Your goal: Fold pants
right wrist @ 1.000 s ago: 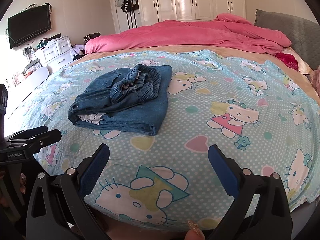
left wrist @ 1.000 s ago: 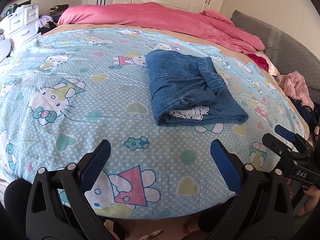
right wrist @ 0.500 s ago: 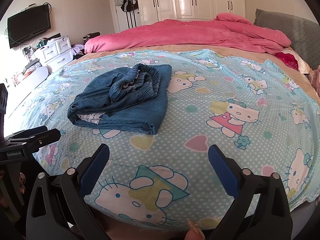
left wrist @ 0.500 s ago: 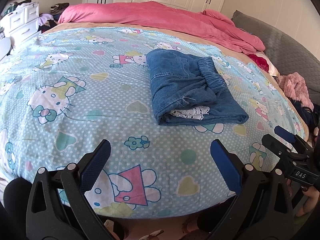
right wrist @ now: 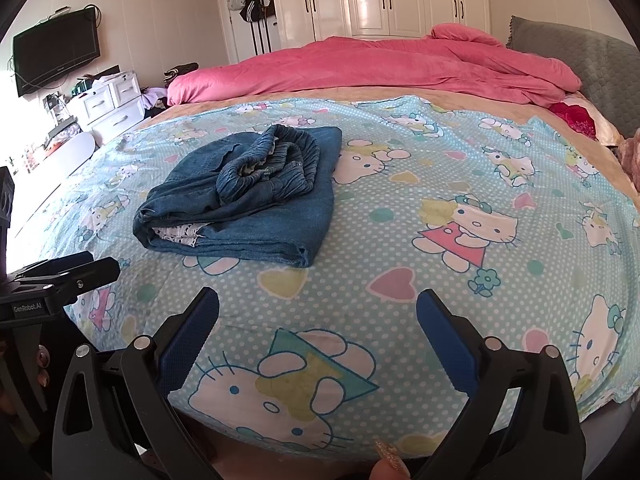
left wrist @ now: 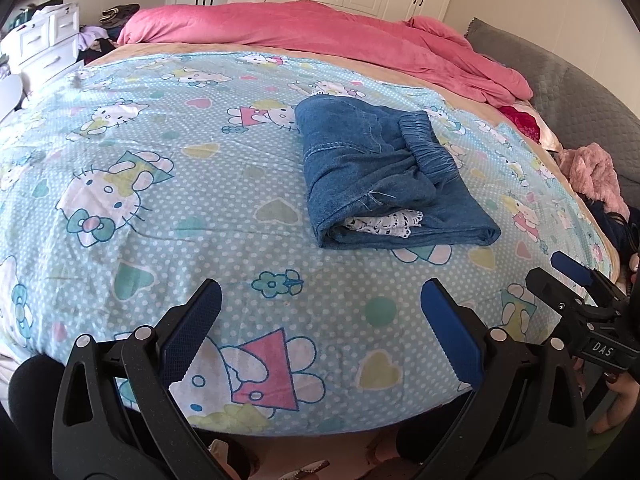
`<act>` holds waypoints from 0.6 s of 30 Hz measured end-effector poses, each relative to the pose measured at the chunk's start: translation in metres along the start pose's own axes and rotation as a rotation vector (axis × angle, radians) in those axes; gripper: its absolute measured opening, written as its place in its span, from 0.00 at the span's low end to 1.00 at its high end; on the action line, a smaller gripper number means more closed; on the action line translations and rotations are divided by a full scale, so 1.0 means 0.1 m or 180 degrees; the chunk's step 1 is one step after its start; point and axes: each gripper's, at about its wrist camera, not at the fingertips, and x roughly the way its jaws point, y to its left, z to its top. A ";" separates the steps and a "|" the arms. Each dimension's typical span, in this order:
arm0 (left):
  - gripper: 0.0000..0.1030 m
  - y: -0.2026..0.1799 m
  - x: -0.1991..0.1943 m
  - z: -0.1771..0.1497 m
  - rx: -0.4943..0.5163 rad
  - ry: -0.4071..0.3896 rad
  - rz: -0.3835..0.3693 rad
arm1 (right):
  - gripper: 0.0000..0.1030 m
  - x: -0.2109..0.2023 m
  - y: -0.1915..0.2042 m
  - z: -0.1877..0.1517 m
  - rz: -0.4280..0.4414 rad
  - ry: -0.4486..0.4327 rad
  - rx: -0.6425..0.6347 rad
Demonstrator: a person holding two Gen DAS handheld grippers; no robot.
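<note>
- Pants (left wrist: 384, 176) were seen folded into a compact denim bundle, laid on the bed (left wrist: 160, 200), waistband on top.
- Both the left gripper (left wrist: 320, 320) and the right gripper (right wrist: 318, 328) were held back, jaws wide, empty.
- Folding was judged essentially finished.

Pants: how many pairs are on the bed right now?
1. The folded denim pants lie on the cartoon-print sheet, beyond both open tools. Others could be hidden under the pink duvet.

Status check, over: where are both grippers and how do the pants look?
Left gripper open, empty, short of the bed edge. Right gripper the same. Denim pants folded on the sheet, waistband bunched on top. Nothing in the way.
</note>
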 end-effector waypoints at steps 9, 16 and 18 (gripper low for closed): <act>0.91 0.01 -0.01 0.01 0.0013 0.0003 0.0021 | 0.96 0.00 0.02 0.00 -0.0017 0.0012 -0.0005; 0.91 0.01 -0.01 0.01 0.0015 -0.0006 0.0016 | 0.96 0.01 0.03 0.00 -0.0022 0.0014 -0.0008; 0.91 0.01 -0.02 0.02 0.0027 -0.0013 0.0017 | 0.96 0.00 0.03 -0.01 -0.0025 0.0015 -0.0016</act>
